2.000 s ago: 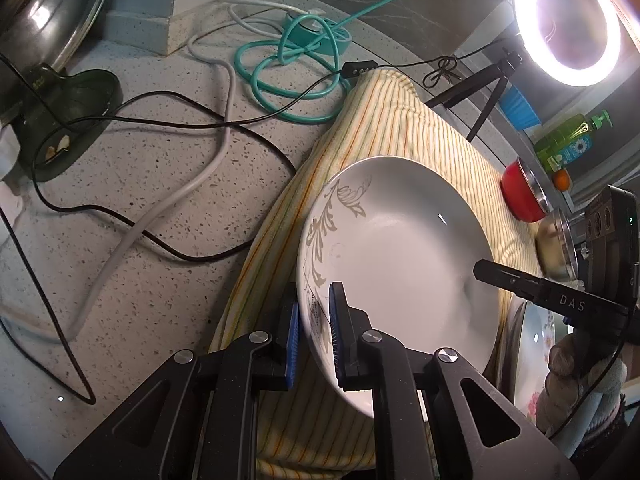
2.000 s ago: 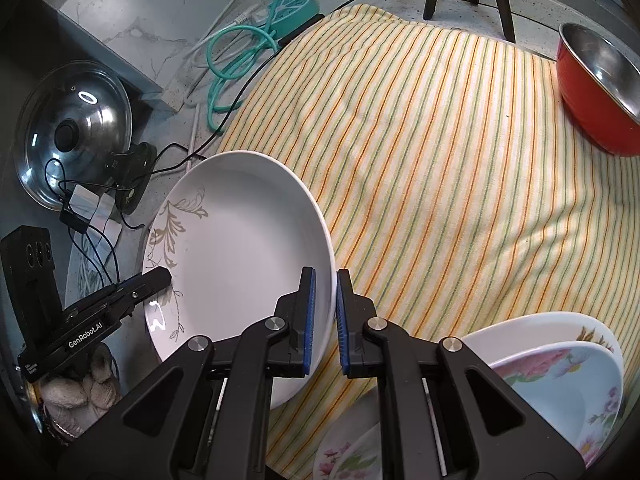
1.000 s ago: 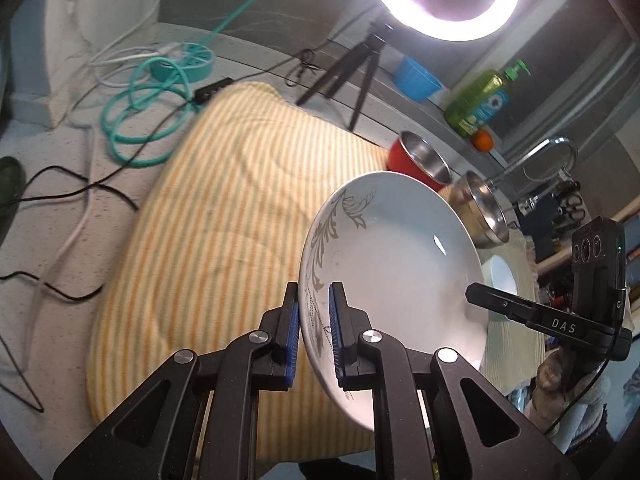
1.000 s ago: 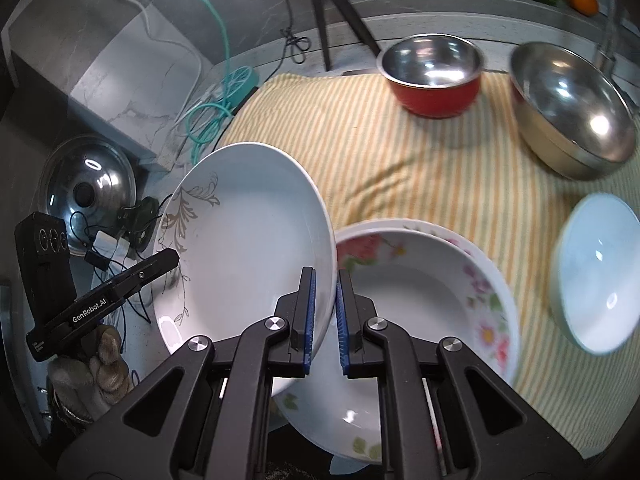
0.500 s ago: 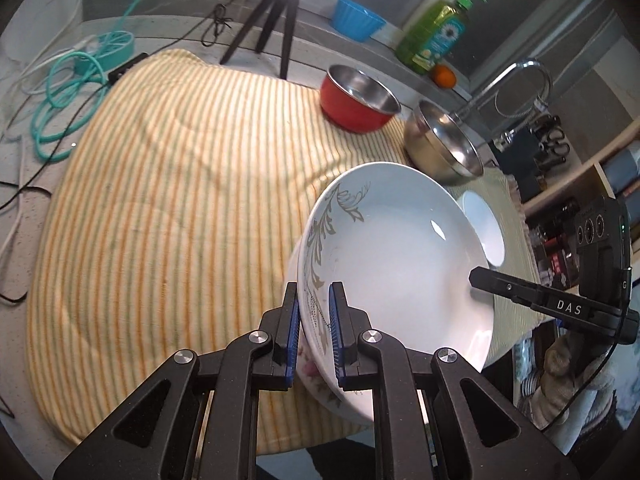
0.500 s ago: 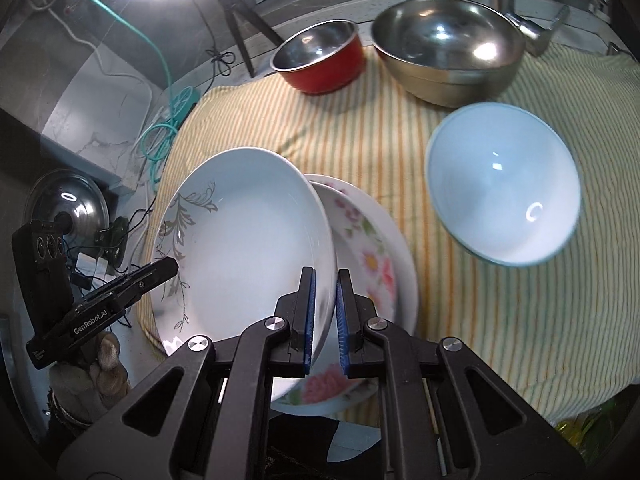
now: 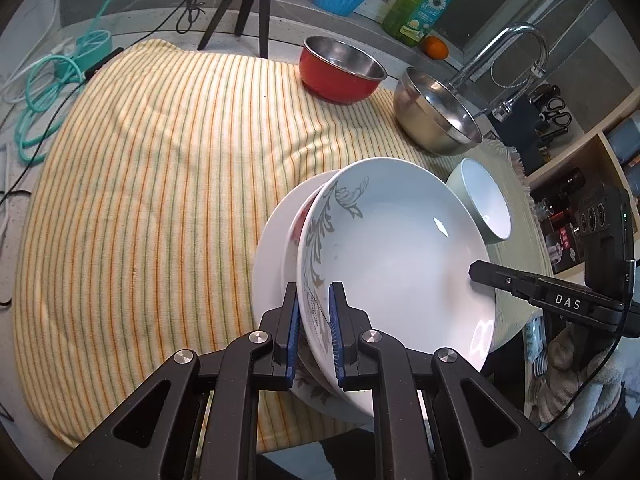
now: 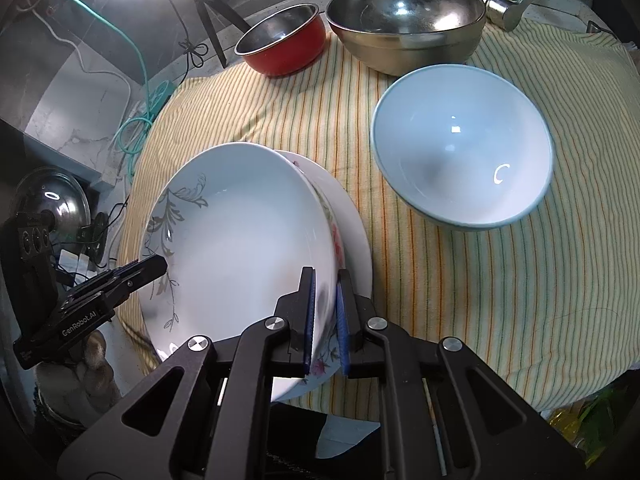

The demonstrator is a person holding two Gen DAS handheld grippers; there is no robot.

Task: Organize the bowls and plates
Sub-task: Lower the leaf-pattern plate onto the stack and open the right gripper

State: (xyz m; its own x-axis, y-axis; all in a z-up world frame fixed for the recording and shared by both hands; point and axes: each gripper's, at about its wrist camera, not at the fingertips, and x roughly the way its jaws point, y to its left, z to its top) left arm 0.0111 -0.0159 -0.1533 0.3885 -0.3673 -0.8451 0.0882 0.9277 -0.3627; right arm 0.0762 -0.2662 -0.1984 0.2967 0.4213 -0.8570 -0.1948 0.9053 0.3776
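1. Left gripper [image 7: 314,322] clamps the leaf-patterned plate [image 7: 396,256] rim at 6 o'clock.
2. Right gripper [image 8: 325,312] pinches its opposite rim.
3. Plate sits over the floral plate [image 8: 348,224] (contact unclear), pale bowl [image 8: 464,156] at 2 o'clock.

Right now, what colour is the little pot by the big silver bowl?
Red outside, shiny metal inside: the red pot, clearest in the right wrist view.

Floral plate [image 8: 348,236] mostly hidden beneath leaf-patterned plate [image 8: 240,236]

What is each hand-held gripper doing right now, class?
Left hand-held gripper: closed on the rim of the leaf-patterned plate.
Right hand-held gripper: closed on the opposite rim of the same plate.
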